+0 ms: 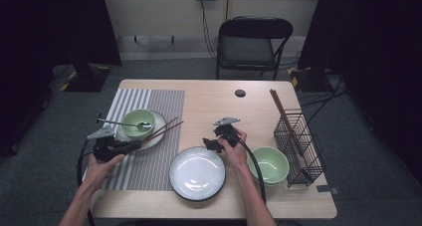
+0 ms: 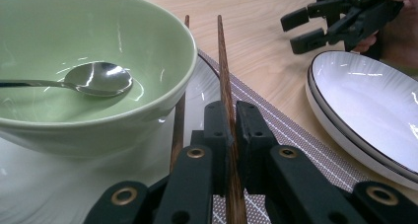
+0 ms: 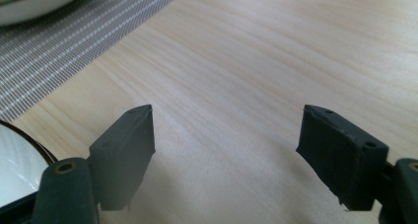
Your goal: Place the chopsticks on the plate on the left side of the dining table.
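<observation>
Left gripper view shows my left fingers (image 2: 230, 135) closed tight on one chopstick (image 2: 224, 81), near its lower end. Its long axis runs straight away from me, rising past the green bowl (image 2: 93, 71) with the spoon (image 2: 96, 79); the second chopstick (image 2: 178, 120) lies just beside, against the plate rim. My right fingers (image 3: 226, 150) stand wide and hold nothing, over bare worktop (image 3: 256, 51). The left hand is nearer, so it should lift along that axis.

Bare table (image 1: 214, 104) centre-top of frame is open; green bowl (image 1: 138, 123) and white plate (image 1: 197, 173) crowd lower left, wire rack (image 1: 298, 146) blocks right.
</observation>
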Available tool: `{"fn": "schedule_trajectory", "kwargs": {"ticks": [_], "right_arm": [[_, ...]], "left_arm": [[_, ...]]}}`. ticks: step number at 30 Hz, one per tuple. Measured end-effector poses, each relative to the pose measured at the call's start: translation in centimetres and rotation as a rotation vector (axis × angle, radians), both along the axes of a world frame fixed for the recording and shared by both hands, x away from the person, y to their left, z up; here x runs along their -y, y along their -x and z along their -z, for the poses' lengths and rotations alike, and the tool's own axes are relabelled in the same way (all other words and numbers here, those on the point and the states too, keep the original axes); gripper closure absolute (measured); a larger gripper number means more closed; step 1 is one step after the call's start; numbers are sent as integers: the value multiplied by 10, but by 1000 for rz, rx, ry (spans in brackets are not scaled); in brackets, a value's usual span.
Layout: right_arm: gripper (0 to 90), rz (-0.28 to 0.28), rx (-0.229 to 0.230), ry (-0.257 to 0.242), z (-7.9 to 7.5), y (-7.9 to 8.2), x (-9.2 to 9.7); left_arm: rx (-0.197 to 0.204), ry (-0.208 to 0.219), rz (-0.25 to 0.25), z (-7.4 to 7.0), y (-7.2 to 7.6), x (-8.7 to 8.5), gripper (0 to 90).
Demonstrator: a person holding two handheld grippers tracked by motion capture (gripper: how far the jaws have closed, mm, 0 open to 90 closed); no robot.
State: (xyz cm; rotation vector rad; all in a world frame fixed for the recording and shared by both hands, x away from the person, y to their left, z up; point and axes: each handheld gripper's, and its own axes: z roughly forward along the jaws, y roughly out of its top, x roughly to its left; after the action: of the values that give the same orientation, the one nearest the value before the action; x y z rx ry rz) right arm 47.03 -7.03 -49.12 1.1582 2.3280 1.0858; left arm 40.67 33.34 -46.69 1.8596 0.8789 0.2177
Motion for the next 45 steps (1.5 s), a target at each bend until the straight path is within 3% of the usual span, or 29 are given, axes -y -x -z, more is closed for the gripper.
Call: {"fn": "schedule_trajectory", "kwargs": {"ticks": [3,9,13,14,18,20,26,32,45], "right_arm": [[209,8,-2,27,7,0,0],[211,0,15,29,9,0,2],[211,3,14,31,9,1,2],[209,6,11,34,9,1,1],[209,5,12,36,9,1,1],[209,5,12,36,9,1,1],[209,4,12,36,9,1,1],[209,0,16,41,9,0,1],[209,0,17,41,10,0,1]], "left_arm": [[0,-9,2,0,0,-1,843],[-5,-12,-17,3,-1,-2,843],[-3,-34,-14,5,-1,-1,843],[-6,-57,-23,5,0,2,843],[37,-96,7,-3,7,12,843],[40,-93,2,-3,5,14,843],[0,-72,-30,8,-1,5,843],[-18,-95,-39,13,-1,2,842],[-25,-99,-38,13,-2,3,830]]}}
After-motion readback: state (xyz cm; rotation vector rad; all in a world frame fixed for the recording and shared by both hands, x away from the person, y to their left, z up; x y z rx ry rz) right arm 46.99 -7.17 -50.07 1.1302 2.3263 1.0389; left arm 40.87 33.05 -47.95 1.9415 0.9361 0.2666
